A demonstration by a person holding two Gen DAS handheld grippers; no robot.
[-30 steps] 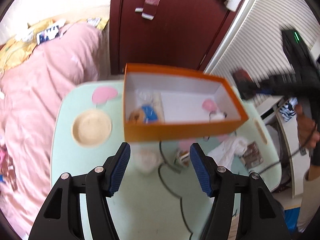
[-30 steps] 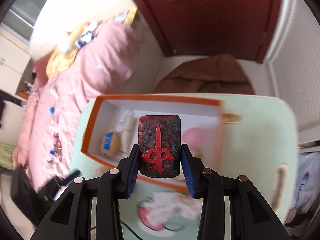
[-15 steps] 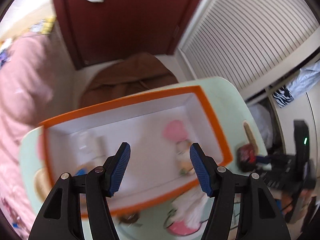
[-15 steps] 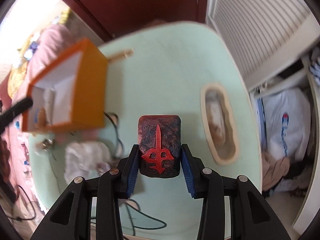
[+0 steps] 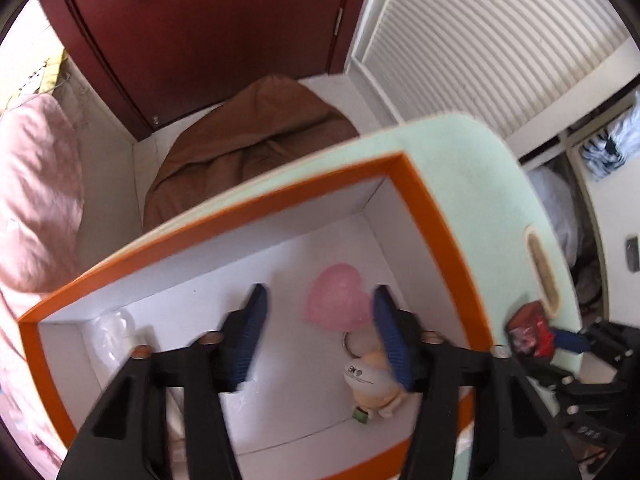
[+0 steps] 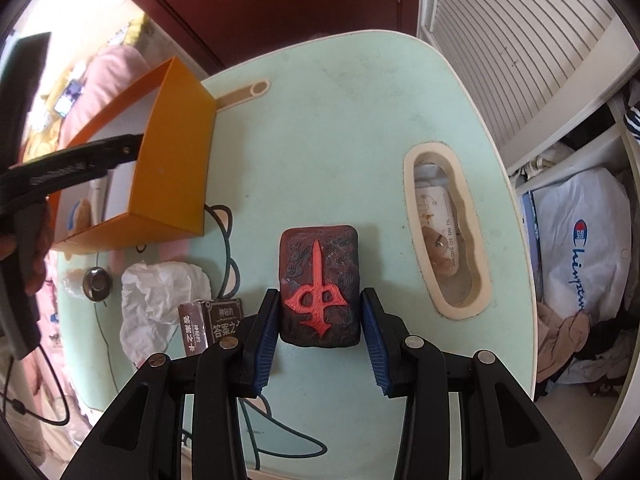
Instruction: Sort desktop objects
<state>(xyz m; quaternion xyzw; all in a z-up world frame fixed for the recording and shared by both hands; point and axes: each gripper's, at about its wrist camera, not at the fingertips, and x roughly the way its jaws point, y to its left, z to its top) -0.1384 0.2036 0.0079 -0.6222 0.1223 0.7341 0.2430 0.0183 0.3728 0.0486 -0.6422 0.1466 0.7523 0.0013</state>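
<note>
My right gripper (image 6: 320, 304) is shut on a dark block with a red symbol (image 6: 320, 284), held over the mint green table (image 6: 340, 120). The orange box (image 6: 172, 152) stands at the left in the right wrist view. My left gripper (image 5: 320, 320) is open and empty, its fingers reaching down into the orange box (image 5: 424, 208). Inside the box lie a pink heart (image 5: 338, 304), a small plush keychain figure (image 5: 372, 384) and a clear wrapped item (image 5: 114, 328). The block and right gripper also show in the left wrist view (image 5: 528, 332).
On the table are a crumpled white tissue (image 6: 160, 296), a small card box with Chinese text (image 6: 212, 320), a round metal piece (image 6: 96, 280), a black cable (image 6: 228, 248) and an oval recess (image 6: 444, 228). A brown beanbag (image 5: 248, 148) lies beyond the table.
My left gripper has moved forward and down into the orange box. My right gripper has carried the block away from the box and nearer to the table.
</note>
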